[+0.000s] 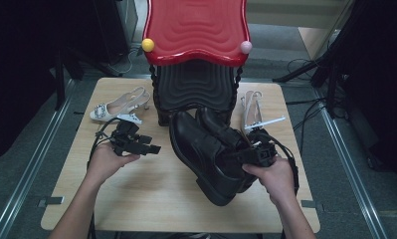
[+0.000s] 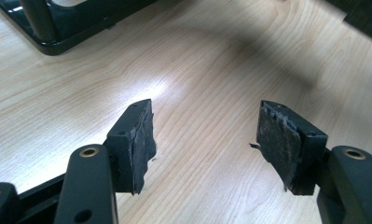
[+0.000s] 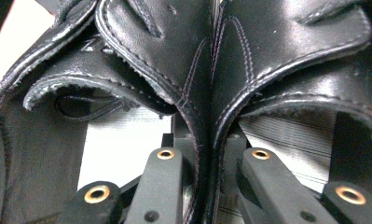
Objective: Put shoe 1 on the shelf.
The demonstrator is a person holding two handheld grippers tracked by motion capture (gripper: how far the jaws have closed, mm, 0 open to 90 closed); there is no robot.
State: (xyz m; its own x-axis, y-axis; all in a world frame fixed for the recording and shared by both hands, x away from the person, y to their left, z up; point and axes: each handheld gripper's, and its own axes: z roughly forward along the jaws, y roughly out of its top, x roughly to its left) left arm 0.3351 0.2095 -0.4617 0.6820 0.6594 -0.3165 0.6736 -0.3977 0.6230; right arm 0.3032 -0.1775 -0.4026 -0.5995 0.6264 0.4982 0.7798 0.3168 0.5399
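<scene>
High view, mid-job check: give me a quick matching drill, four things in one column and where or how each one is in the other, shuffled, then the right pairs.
Things:
1. black shoes
2. white heeled shoe
3. left gripper
4. yellow ball

Places or states:
A. on the left front corner of the red stool top
B. jaws open over bare table
C. pinched together by their inner sides in the right gripper
D. lying on the table left of the stool

Pairs: 1-C, 2-D, 3-B, 4-A
</scene>
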